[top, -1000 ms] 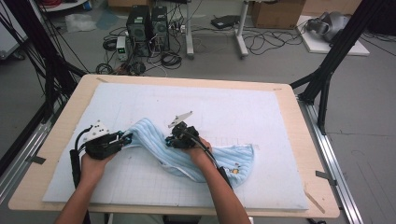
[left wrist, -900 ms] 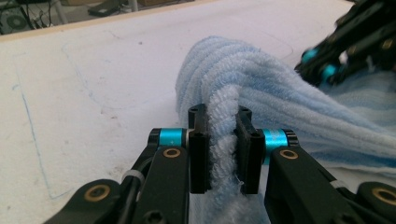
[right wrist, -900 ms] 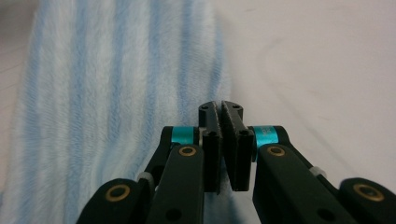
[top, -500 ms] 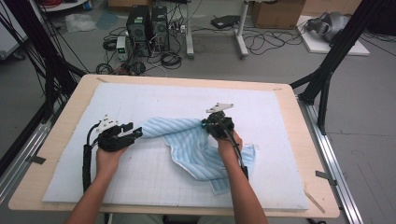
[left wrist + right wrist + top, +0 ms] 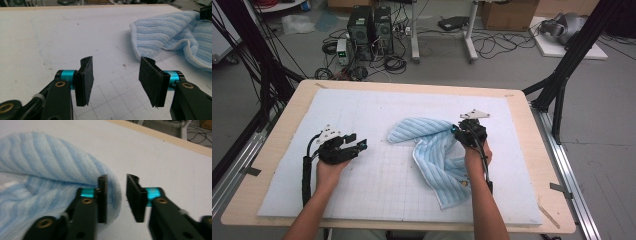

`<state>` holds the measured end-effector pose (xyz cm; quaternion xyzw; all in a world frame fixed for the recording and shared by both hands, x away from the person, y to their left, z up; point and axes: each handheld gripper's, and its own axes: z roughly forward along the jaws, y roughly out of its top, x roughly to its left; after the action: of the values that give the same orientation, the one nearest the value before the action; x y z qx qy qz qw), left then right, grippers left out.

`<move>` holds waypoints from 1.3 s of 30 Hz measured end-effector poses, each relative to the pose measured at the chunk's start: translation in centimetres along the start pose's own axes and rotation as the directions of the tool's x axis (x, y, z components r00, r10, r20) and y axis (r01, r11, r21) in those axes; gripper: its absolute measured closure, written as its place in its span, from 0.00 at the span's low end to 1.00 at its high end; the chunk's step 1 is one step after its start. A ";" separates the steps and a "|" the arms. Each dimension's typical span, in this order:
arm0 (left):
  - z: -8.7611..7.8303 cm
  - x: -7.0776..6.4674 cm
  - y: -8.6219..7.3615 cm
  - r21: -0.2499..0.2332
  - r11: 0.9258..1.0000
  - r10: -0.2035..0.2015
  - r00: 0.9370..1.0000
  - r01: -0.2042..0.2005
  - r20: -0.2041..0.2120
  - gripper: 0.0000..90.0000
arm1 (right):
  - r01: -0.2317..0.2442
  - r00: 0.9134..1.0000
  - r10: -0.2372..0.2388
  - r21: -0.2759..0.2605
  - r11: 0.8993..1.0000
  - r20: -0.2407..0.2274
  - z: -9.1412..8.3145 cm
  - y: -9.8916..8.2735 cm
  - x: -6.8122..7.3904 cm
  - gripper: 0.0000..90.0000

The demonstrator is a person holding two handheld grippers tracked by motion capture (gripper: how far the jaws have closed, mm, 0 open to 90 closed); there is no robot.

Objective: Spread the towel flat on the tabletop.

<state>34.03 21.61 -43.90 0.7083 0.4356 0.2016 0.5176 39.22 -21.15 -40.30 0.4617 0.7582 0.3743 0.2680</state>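
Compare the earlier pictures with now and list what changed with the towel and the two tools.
The right tool dragged the blue towel across the mat to the right, folding it over, and its jaws have just been opening, with the towel's edge between them. The left tool let go of the towel; its jaws have just been opening, nothing between them. The white mat stayed put.

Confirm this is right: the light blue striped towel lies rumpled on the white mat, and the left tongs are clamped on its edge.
Not quite. The left tongs are open on nothing, apart from the light blue striped towel, as the left gripper view shows. The towel does lie rumpled on the white mat.
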 end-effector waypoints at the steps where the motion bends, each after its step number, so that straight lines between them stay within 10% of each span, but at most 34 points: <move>1: 0.0 -0.1 0.0 -0.003 1.000 0.003 1.000 -0.003 0.006 0.49 | -0.006 1.000 0.005 -0.018 1.000 -0.015 -0.5 -0.2 -0.2 0.67; 11: 0.3 -0.9 -0.3 -0.020 1.000 0.020 0.998 -0.018 0.060 0.36 | -0.082 0.991 0.069 -0.114 0.990 -0.114 -6.1 -2.3 -1.3 0.36; 17: 0.3 -1.7 -0.3 -0.035 0.999 0.020 0.996 -0.017 0.084 0.31 | -0.038 0.993 0.026 -0.108 0.993 -0.118 -8.1 -4.5 -1.2 0.27; 39: 5.1 -8.0 0.4 0.025 0.999 0.040 0.975 -0.047 0.220 0.37 | -0.046 0.991 0.031 -0.115 0.992 -0.130 -8.0 -5.7 -1.8 0.24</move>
<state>33.65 12.12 -44.13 0.7433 0.3632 0.1266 0.5473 31.13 -27.02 -40.17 0.4349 0.7413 0.4522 0.2384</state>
